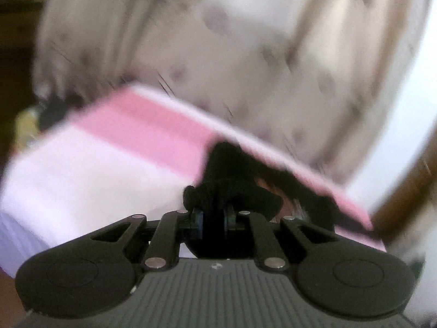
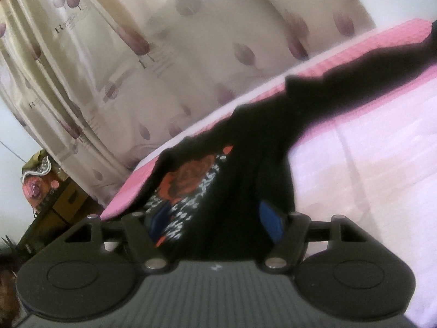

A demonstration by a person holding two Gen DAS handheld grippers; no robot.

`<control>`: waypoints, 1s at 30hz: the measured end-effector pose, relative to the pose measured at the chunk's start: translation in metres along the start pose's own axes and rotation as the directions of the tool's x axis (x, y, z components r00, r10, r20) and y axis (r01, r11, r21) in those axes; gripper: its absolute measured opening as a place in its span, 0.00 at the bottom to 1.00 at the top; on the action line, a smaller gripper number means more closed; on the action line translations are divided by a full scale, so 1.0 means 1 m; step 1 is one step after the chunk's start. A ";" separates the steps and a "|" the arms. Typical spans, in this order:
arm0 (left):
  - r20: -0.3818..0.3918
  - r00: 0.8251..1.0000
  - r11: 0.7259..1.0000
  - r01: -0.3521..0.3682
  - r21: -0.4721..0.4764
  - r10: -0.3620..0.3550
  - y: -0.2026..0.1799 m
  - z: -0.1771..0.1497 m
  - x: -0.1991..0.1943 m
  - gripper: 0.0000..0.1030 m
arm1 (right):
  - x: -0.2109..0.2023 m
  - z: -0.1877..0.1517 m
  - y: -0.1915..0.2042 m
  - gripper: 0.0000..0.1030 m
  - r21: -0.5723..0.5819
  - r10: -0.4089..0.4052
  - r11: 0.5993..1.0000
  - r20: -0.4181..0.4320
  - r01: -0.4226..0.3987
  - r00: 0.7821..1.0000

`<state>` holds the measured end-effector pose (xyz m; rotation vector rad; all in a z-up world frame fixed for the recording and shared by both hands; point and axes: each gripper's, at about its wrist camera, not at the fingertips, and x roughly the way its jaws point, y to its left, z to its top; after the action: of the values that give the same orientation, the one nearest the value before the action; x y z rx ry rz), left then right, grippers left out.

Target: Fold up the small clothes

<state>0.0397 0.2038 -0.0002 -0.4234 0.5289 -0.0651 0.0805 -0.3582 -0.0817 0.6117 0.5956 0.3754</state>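
A small black garment with a red rose print [image 2: 240,147] lies spread over a pink bed [image 2: 368,164]. My left gripper [image 1: 214,218] is shut on a bunched edge of the black garment [image 1: 232,175] and holds it just above the bed [image 1: 82,180]. My right gripper [image 2: 215,221] has its blue pads [image 2: 270,218] wide apart, with black cloth lying between them; the fingertips are hidden under the cloth. The left wrist view is blurred.
A cream curtain with purple tulip prints [image 2: 164,54] hangs behind the far edge of the bed and also shows in the left wrist view [image 1: 218,41]. A brown cabinet with bags on top [image 2: 52,196] stands beside the bed.
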 end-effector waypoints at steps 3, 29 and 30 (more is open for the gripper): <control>0.099 0.986 0.991 -0.135 -0.013 0.136 0.011 0.035 0.005 0.13 | 0.009 -0.003 -0.006 0.69 0.002 -0.009 1.000 -0.014 0.009 1.000; 0.253 0.795 0.833 -0.541 -0.114 0.551 0.151 0.108 0.085 0.99 | -0.025 0.001 -0.015 0.77 -0.014 -0.049 0.999 -0.018 0.049 0.999; 0.283 0.812 0.855 -0.514 -0.065 0.510 0.141 0.104 0.074 1.00 | -0.033 -0.001 -0.014 0.80 -0.033 -0.064 0.997 -0.021 0.063 0.998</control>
<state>0.1489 0.3593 -0.0118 -0.2562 0.3342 0.5132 0.0562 -0.3849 -0.0779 0.5565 0.6277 0.3321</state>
